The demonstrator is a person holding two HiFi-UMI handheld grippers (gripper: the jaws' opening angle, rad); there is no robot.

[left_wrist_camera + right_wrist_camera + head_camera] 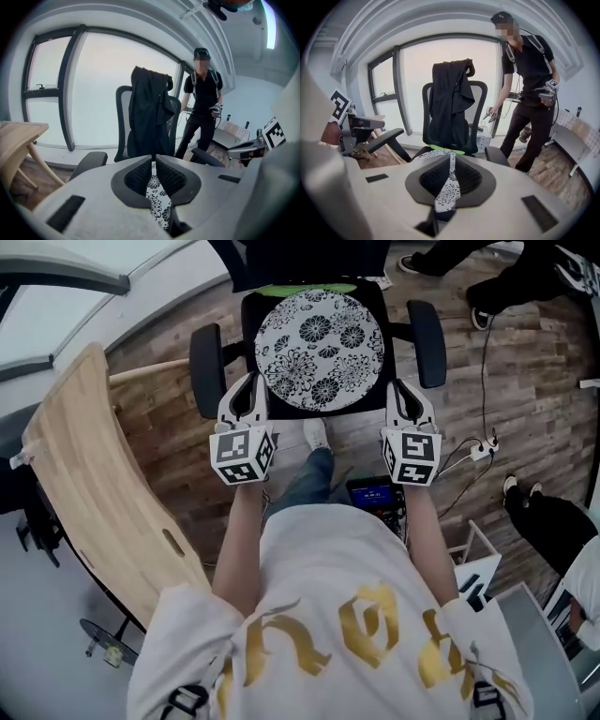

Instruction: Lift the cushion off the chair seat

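A round black-and-white floral cushion (319,337) lies flat on the seat of a black office chair (427,341). My left gripper (249,382) hovers at the seat's front left corner, next to the cushion's rim, shut and holding nothing. My right gripper (403,388) is level with it at the front right corner, also shut and holding nothing. In the left gripper view the left gripper (153,162) points at the chair, and a strip of the cushion (155,193) shows between its fingers. The right gripper (451,157) shows the cushion (444,193) the same way.
A black jacket (450,101) hangs over the chair back. A person (530,93) stands behind the chair to the right. A curved wooden table (94,484) is at the left. Cables and a power strip (480,450) lie on the floor at the right.
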